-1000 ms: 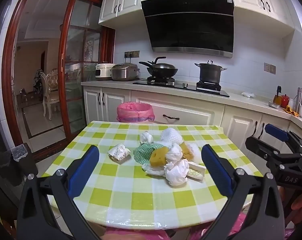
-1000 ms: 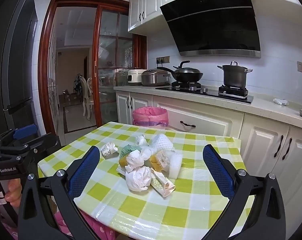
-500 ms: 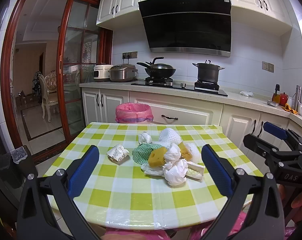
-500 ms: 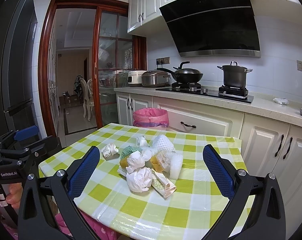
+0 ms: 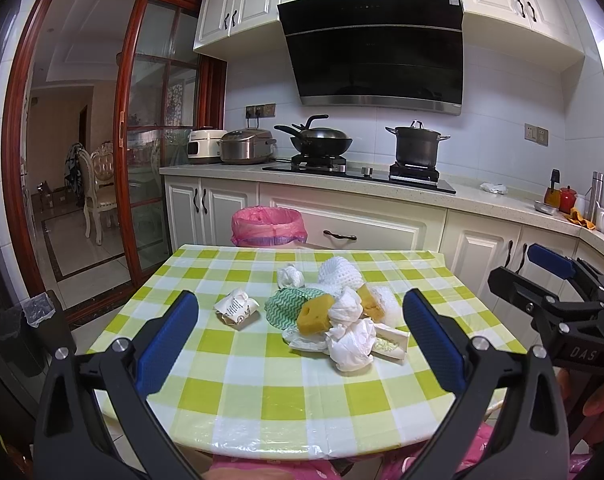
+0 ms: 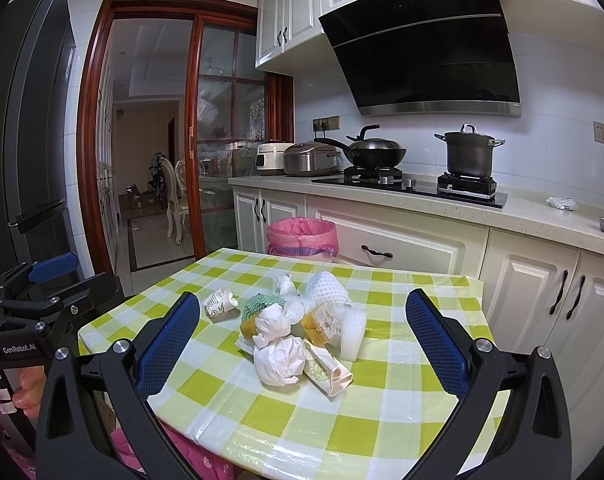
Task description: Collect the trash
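**Both grippers wide over the table edge, trash pile untouched**

Nearest you: your left gripper [image 5: 299,338] and right gripper [image 6: 302,338], two in all, each with its blue pads spread wide and nothing between them. Both hang at the near edge of the table [image 5: 237,396], which wears a green-and-white check cloth. Each gripper shows in the other's view, off to the side, with part of a hand under it, cut off by the frame.

Mid-table: the trash pile [image 5: 338,316], one heap, pieces touching. You can count two yellow sponge chunks [image 5: 314,315], one green zigzag cloth [image 5: 281,305], one white foam net [image 5: 339,271], one white foam pad [image 6: 352,330], and at least two crumpled tissues [image 5: 352,346]. One printed wrapper [image 6: 328,372] lies flat at the near side, its long axis running towards the near right corner. Exact tissue count is hard to make out; pieces overlap.

Apart from the heap: one crushed paper cup [image 5: 236,309] on its side just to the left, and one small paper wad [image 5: 290,276] behind.

Beyond the far edge: one bin with a pink liner [image 5: 267,226], lower part hidden by the table.
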`<action>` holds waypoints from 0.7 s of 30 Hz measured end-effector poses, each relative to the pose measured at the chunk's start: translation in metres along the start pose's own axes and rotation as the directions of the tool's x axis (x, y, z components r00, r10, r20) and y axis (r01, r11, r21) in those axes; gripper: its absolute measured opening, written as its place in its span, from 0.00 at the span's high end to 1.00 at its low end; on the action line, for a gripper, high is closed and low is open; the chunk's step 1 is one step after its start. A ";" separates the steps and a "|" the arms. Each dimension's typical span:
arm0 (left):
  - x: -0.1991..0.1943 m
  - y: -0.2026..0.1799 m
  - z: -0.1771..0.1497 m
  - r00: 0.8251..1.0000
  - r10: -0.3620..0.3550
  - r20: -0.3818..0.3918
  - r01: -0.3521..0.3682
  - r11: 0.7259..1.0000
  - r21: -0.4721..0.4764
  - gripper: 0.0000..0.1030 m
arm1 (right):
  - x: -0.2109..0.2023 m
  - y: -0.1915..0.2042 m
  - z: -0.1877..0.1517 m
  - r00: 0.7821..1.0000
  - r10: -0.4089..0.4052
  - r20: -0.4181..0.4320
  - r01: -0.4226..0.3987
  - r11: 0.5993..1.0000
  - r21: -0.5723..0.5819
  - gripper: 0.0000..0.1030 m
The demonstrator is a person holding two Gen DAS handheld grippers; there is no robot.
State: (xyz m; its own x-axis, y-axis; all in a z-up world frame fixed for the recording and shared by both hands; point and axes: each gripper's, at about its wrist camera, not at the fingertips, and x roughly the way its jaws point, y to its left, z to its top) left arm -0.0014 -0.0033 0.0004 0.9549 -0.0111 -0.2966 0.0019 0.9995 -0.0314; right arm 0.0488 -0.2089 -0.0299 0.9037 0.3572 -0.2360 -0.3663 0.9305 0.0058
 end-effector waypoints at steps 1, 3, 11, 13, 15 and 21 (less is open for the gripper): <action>0.000 0.000 0.000 1.000 -0.001 0.001 0.001 1.000 0.000 0.04 | 0.000 0.000 0.000 1.000 0.000 0.000 0.000 1.000 0.000 0.06; 0.000 0.000 0.000 1.000 0.000 0.000 0.000 1.000 0.000 0.04 | -0.001 0.000 0.001 1.000 0.001 0.001 -0.001 1.000 0.002 0.06; 0.000 0.000 0.000 1.000 0.000 0.002 0.000 1.000 0.000 0.04 | -0.001 0.001 0.000 1.000 0.003 0.001 -0.003 1.000 0.005 0.06; 0.000 0.000 0.000 1.000 0.000 0.002 0.000 1.000 0.000 0.04 | 0.000 0.001 0.000 1.000 0.002 0.002 -0.002 1.000 0.003 0.06; 0.000 0.001 0.001 1.000 -0.001 0.001 0.001 1.000 0.000 0.04 | 0.000 0.001 0.001 1.000 0.003 0.002 -0.003 1.000 0.004 0.06; -0.001 0.001 0.001 1.000 0.001 0.002 -0.001 1.000 -0.001 0.04 | -0.001 0.001 0.001 1.000 0.003 0.000 -0.003 1.000 0.005 0.06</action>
State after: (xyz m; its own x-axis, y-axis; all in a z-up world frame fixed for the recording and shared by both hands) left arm -0.0017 -0.0025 0.0013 0.9555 -0.0104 -0.2948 0.0010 0.9995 -0.0322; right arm 0.0480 -0.2080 -0.0291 0.9028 0.3599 -0.2355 -0.3678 0.9298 0.0111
